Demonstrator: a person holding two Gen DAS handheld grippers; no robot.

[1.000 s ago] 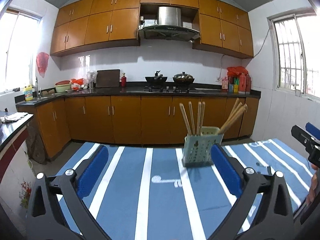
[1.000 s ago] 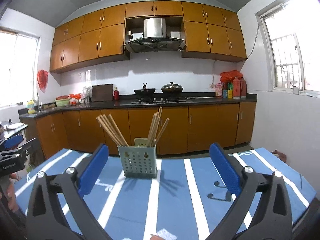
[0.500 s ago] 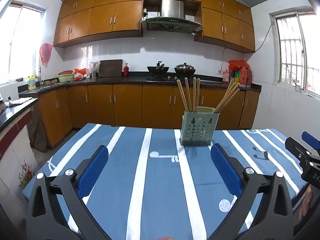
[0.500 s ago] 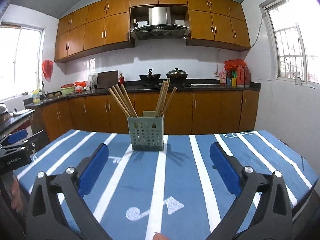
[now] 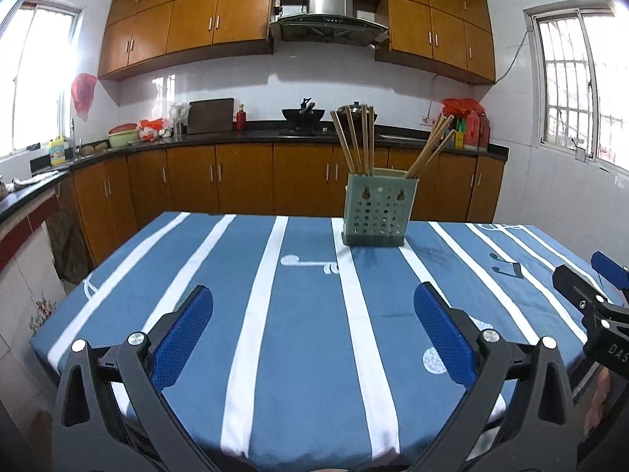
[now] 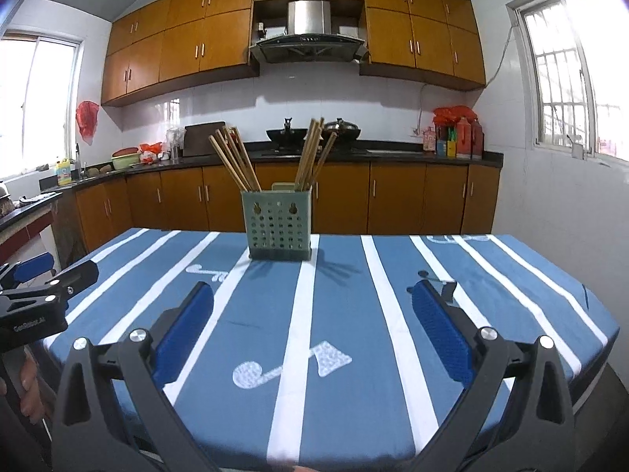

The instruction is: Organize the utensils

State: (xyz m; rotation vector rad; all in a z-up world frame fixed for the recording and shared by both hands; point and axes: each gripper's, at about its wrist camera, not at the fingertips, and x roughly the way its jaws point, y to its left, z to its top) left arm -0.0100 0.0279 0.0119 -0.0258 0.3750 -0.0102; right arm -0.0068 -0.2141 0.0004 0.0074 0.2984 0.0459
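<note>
A pale green perforated utensil holder point(image 5: 379, 212) stands upright near the far edge of the table, also in the right wrist view point(image 6: 280, 225). Several wooden chopsticks point(image 5: 355, 139) stick out of it in two bunches, also seen from the right wrist point(image 6: 236, 163). My left gripper point(image 5: 312, 308) is open and empty, low over the near edge of the table, well short of the holder. My right gripper point(image 6: 312, 306) is open and empty, also at the near edge. Each gripper shows at the side of the other's view.
The table has a blue cloth with white stripes point(image 5: 310, 314). Kitchen cabinets and a dark counter point(image 5: 220, 139) with pots run along the far wall. A side counter point(image 5: 23, 196) is at the left. Windows are on both sides.
Both grippers have pulled back from the holder toward the near edge of the table and risen, so the holder looks farther away and more tabletop shows. Both stayed open.
</note>
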